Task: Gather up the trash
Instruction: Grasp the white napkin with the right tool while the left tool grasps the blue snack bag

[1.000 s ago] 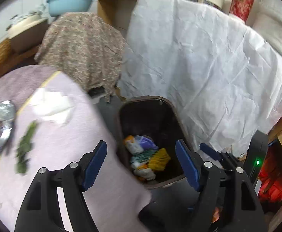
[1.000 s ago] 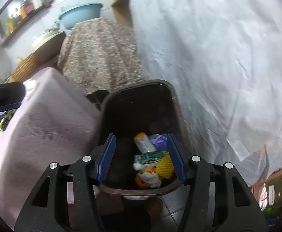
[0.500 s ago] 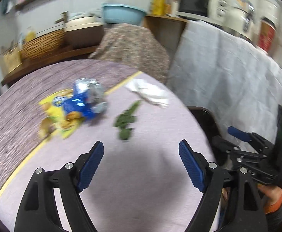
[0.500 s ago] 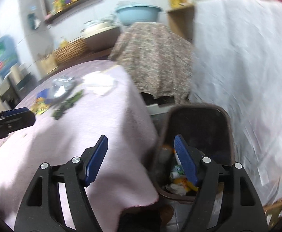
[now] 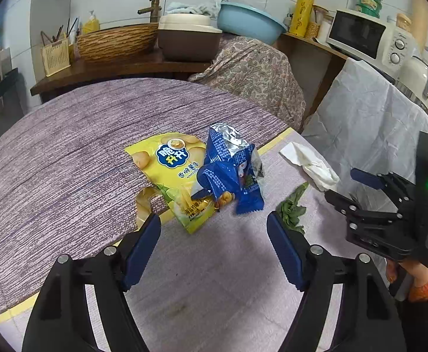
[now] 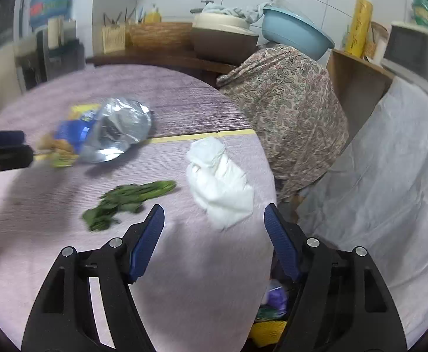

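On the round table lie a yellow chip bag (image 5: 172,173), a crumpled blue snack bag (image 5: 231,173) partly on top of it, green leaves (image 5: 291,208) and a white crumpled tissue (image 5: 310,164). My left gripper (image 5: 214,228) hovers just short of the two bags, jaws closing with nothing between them. My right gripper (image 6: 214,223) hangs over the table's edge near the tissue (image 6: 219,179) and the leaves (image 6: 125,199), its jaws also closing on nothing. The trash bin (image 6: 272,316) with several wrappers shows low between the right fingers.
The table carries a purple cloth (image 5: 67,152) with a yellow stripe. A paisley-draped thing (image 6: 287,111) and a white sheet (image 6: 390,176) stand beyond the edge. A wooden counter behind holds a basket (image 5: 117,42), a blue basin (image 5: 249,20) and a microwave (image 5: 369,35).
Both grippers swung away from the bin to the table top. The bags, leaves and tissue came into close view. The right wrist rolled upright.
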`<state>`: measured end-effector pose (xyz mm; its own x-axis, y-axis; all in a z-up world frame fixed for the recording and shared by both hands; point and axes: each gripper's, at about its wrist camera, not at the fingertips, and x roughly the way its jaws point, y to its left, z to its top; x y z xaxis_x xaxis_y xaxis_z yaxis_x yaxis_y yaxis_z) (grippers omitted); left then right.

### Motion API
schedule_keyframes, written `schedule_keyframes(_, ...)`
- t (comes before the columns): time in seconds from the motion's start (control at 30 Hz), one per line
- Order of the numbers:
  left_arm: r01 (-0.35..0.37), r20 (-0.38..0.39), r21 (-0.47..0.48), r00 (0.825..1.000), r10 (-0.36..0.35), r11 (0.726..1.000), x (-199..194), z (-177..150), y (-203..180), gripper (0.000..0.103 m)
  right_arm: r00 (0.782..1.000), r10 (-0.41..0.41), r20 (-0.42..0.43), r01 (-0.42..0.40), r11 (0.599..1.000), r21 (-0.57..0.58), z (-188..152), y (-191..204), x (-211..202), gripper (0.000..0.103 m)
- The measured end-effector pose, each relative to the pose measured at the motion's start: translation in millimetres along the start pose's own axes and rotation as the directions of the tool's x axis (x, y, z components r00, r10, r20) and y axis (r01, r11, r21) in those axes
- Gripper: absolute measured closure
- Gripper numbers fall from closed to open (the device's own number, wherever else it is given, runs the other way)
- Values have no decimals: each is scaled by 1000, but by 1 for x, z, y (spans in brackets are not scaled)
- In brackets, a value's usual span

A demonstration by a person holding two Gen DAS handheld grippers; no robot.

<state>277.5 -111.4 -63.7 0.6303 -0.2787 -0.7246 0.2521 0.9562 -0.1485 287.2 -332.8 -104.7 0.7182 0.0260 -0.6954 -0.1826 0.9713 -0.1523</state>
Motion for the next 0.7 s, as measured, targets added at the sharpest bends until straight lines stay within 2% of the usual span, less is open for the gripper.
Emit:
schedule_keyframes(0.1,-9,0,-5,1000,9,1000,7,3,1,30,1000,-6,-22,6,1000,-19,7,0,15,47)
schedule_keyframes(0.13,-11,-1,-4,1000,11,1000,9,4,0,30,1000,-15,-21,14,1000,-27,8,0,17,59)
schedule_keyframes(0.17,-17,-4,1,1000,17,1000,12,6,0,30,1000,-20,-24,19,999,-30,9,1,19,75)
schedule_keyframes(0.27,-26,-17,4,1000,26,1000,22,10,-2,33,1000,-8,-25,8,1000,-11,10,-1,19,87)
schedule_keyframes(0.33,-32,-29,8,999,32,999,28,11,-2,42,1000,-6,-7,6,1000,-2,9,-2,15,89)
schedule_keyframes(0.4,-34,-54,4,998,34,999,34,12,-1,59,1000,7,24,-8,999,33,7,-5,6,90)
schedule_keyframes(0.47,-24,-68,-6,997,24,1000,39,11,1,67,999,7,44,-10,998,59,6,-7,0,90)
schedule_keyframes(0.5,-29,-66,-5,997,29,1000,39,11,2,77,999,15,52,-18,998,67,4,-7,-4,90)
schedule_keyframes(0.6,-3,-72,-16,997,2,1000,40,9,4,96,997,24,71,-29,997,69,1,-4,-14,90)
schedule_keyframes(0.7,11,-69,-25,998,-13,1000,37,5,5,98,995,40,95,-49,995,88,-4,-6,-24,90)
